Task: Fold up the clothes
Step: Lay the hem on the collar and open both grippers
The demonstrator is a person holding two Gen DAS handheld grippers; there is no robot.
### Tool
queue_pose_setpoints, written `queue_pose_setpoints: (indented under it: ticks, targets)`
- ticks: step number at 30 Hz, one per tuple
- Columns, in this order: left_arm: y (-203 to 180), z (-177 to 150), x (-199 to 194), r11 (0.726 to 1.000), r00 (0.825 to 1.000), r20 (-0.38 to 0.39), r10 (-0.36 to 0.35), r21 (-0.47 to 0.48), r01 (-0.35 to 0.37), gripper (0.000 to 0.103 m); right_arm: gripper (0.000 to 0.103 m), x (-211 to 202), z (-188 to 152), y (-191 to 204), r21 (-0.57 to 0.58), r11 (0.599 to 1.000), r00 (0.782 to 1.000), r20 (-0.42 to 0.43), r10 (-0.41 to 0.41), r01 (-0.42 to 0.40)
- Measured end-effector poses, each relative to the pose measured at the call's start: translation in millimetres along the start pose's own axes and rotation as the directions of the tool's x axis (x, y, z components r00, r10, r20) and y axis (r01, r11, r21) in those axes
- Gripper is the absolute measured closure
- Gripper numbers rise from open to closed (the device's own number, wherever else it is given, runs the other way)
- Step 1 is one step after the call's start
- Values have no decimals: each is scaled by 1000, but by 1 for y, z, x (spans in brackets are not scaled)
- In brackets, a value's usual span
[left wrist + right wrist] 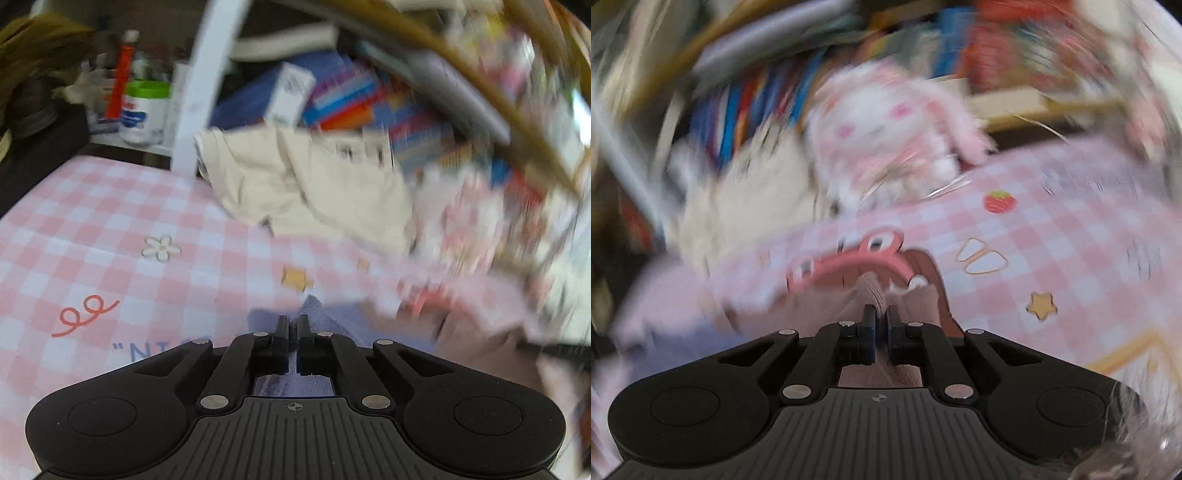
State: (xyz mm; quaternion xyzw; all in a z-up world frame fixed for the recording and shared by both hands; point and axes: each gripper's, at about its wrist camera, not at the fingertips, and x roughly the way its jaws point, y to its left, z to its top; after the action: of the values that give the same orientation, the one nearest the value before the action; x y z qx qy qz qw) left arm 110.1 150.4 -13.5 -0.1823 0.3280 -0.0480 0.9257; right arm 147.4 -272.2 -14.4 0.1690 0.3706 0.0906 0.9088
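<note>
A pale pink garment lies on the pink checked sheet. In the left wrist view its lavender-tinted edge runs between the fingers of my left gripper, which is shut on it; the rest of the cloth stretches away to the right, blurred. In the right wrist view the same garment, with a pink cartoon print, rises in a ridge into my right gripper, shut on the fold. A crumpled beige garment sits at the back of the sheet.
A pink and white plush toy sits at the sheet's far edge. Behind it stand shelves of books and boxes, a white post, and a green-lidded tub. The checked sheet spreads out to the left.
</note>
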Motion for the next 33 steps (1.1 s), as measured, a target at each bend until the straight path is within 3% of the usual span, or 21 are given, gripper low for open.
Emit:
queue_pose_setpoints:
  ticks: [2,5,9,13,15,17,21,23,25,26,33]
  targets:
    - [3,-2,11,1000,999,-34,23,7,-22,101,97,4,2,-13,68,998,1000,-8,-8,9]
    - [7,-9,32,998,993,-99,64,28,-61,101,97,23,-2,-18,62,997,997,-73,-35,40]
    - [9,-11,34,998,993,-97,65,29,-63,99,96,28,-5,-19,71,997,997,-75,-35,40]
    - [11,-8,30,998,992,-102,69,18,-67,90,90,21,-3,-19,68,997,997,-68,-19,24]
    - [11,-8,27,998,992,-102,71,6,-70,75,81,17,-2,-19,70,997,998,-62,-13,17]
    - [11,-9,24,997,992,-102,72,0,-72,73,79,13,-3,-17,61,998,998,-60,-13,17]
    - [8,-12,20,998,993,-103,66,19,-64,73,79,9,-7,-10,20,1000,998,-59,-16,18]
    - [6,-13,20,997,993,-100,66,37,-62,76,96,9,-8,-8,0,1000,999,-51,-20,20]
    - [4,-14,18,996,994,-85,74,49,-70,91,96,5,-7,-8,9,1000,1000,-13,-11,11]
    - [4,-13,19,996,993,-83,81,43,-78,94,96,2,-6,-9,28,1000,1000,10,6,-6]
    - [7,-13,26,994,989,-104,107,30,-105,93,95,24,-10,-16,37,997,997,-57,-58,60]
